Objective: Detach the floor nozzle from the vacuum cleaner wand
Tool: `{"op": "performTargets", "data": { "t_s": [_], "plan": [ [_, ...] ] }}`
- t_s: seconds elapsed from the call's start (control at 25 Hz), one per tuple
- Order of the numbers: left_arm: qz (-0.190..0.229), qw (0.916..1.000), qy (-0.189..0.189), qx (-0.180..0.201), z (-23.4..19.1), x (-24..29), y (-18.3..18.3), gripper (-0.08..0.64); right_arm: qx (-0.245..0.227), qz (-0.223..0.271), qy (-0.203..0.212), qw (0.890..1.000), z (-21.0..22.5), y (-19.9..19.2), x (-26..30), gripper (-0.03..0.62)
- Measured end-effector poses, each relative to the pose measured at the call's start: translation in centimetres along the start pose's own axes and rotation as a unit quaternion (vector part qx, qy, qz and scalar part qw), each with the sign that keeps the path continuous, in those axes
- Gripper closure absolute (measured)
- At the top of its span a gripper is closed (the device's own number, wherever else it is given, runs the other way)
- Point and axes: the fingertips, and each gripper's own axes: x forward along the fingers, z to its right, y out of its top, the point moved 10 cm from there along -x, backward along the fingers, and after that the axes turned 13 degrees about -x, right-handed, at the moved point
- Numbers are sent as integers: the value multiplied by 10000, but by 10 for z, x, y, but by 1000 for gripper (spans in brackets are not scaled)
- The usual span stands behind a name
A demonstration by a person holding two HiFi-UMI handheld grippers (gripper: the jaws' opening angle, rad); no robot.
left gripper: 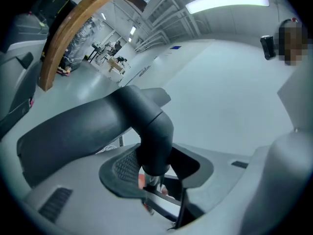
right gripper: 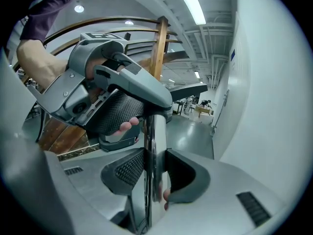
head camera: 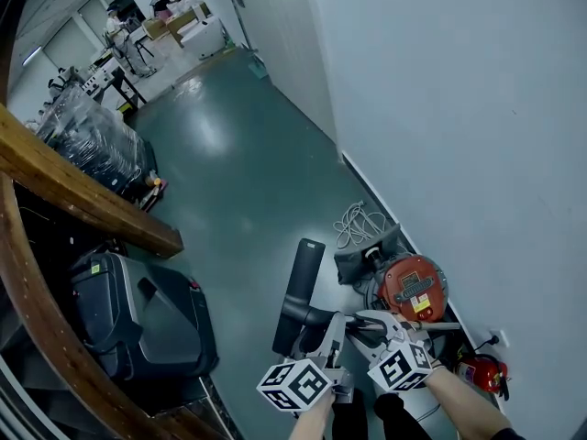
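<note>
The black floor nozzle [head camera: 300,287] lies on the green floor beside the wall, its neck bending back toward me. My left gripper [head camera: 332,326] is shut on that neck. In the left gripper view the neck [left gripper: 154,146] fills the gap between the pads of the left gripper [left gripper: 155,166], and the chrome wand [left gripper: 154,185] shows just below it. My right gripper [head camera: 371,324] sits close to the right of the left one. In the right gripper view, the right gripper [right gripper: 155,173] is shut on the chrome wand [right gripper: 154,146], with the left gripper's body [right gripper: 112,97] directly ahead.
A red canister vacuum [head camera: 413,287] stands against the white wall [head camera: 459,108], with a coiled white cable [head camera: 358,223] beyond it. A red extinguisher [head camera: 481,372] is at the lower right. A black case [head camera: 138,319] and a curved wooden rail [head camera: 83,195] close off the left.
</note>
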Motion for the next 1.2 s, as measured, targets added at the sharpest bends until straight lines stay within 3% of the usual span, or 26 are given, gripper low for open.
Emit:
{"op": "performTargets", "data": {
  "t_s": [0.16,0.24,0.32,0.4,0.56,0.64,0.76,0.8,0.96,1.12,1.2],
  "plan": [
    [22,9974,255,675,7,0,0,383,-4,-134,54,9999,3,5,0,442],
    [-8,9984,211,531,6,0,1,382,8,-176,63,9998,3,7,0,442],
    [-70,9999,82,115,2,0,2,383,27,-186,41,9998,2,4,1,443],
    [-121,9999,55,70,0,2,3,383,42,-231,25,9997,2,4,1,443],
    [-152,9953,276,916,6,2,5,382,53,-305,-23,9995,2,6,3,443],
    [-198,9973,181,687,3,4,7,382,64,-321,-29,9995,3,5,3,446],
    [-340,9993,-108,-111,-7,6,12,382,80,-330,-56,9994,2,2,5,449],
    [-367,9992,-121,-97,-7,7,13,383,82,-339,-72,9994,2,2,5,449],
    [-324,9964,88,784,0,6,13,382,77,-387,-89,9992,1,3,8,449],
    [-339,9986,-61,406,-5,6,13,382,62,-432,-49,9990,2,4,8,449],
    [-328,9985,-56,442,-6,6,14,383,63,-448,-61,9990,2,5,9,449]
  ]
}}
